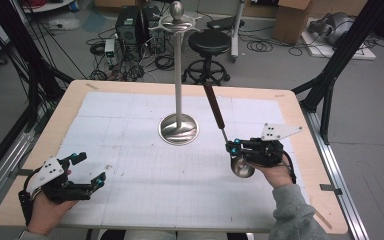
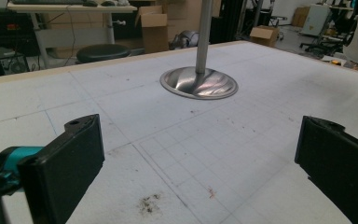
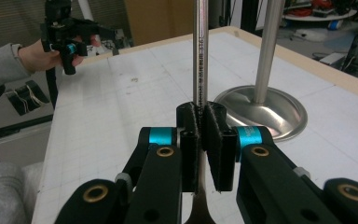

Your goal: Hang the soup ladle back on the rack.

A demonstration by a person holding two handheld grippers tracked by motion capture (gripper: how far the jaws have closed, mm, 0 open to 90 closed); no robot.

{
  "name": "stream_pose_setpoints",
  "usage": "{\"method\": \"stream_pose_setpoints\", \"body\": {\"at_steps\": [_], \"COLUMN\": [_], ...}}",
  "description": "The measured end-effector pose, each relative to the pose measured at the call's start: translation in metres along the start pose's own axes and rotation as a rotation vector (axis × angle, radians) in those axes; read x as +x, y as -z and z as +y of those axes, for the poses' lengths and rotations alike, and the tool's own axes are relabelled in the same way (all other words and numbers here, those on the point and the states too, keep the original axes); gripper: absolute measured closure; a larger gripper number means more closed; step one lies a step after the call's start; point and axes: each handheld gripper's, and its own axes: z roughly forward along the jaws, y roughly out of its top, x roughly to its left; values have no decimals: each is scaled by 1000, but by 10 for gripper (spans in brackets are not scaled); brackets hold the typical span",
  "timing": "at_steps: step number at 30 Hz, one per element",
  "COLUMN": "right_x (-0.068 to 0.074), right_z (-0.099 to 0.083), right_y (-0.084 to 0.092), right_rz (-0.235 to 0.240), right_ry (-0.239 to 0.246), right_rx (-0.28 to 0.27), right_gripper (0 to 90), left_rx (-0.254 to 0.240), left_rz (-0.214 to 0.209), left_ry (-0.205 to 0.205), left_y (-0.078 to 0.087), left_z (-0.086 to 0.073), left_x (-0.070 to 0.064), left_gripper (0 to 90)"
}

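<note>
Ladle up and headed for the stand

Right gripper (image 3: pixel 200 140) has its jaws clenched on the ladle (image 1: pixel 220 125) stem, bowl low, brown handle tilted toward the stand (image 1: pixel 179 127); left gripper (image 1: pixel 87 172) rests released over the bench (image 1: pixel 130 200). Best lift high and steady before meeting the top hooks.

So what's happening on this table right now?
A person holds a claw in each hand. The right claw is shut on the thin metal shaft of a ladle, bowl low by the hand and dark handle pointing up beside the metal stand. The left claw hangs open over the gridded table mat, holding nothing.
</note>
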Motion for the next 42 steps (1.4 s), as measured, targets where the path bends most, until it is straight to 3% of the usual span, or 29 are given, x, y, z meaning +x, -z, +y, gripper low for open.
{"method": "stream_pose_setpoints", "body": {"at_steps": [11, 24, 29, 42], "right_x": [-8, -15, -20, -27], "right_z": [7, 33, 38, 46], "right_y": [3, 2, 1, 0], "right_rz": [-34, -87, -79, -115], "right_ry": [4, 17, -4, -17], "right_rx": [-32, -25, -30, -52], "right_gripper": [847, 847, 847, 846], "left_rx": [-3, -4, -7, -1], "left_rz": [2, -2, 0, -1], "left_ry": [7, 11, 9, 11], "left_y": [0, 0, 0, 0], "left_z": [0, 0, 0, -1], "left_x": [1, 0, 0, 1], "left_gripper": [17, 17, 17, 17]}}
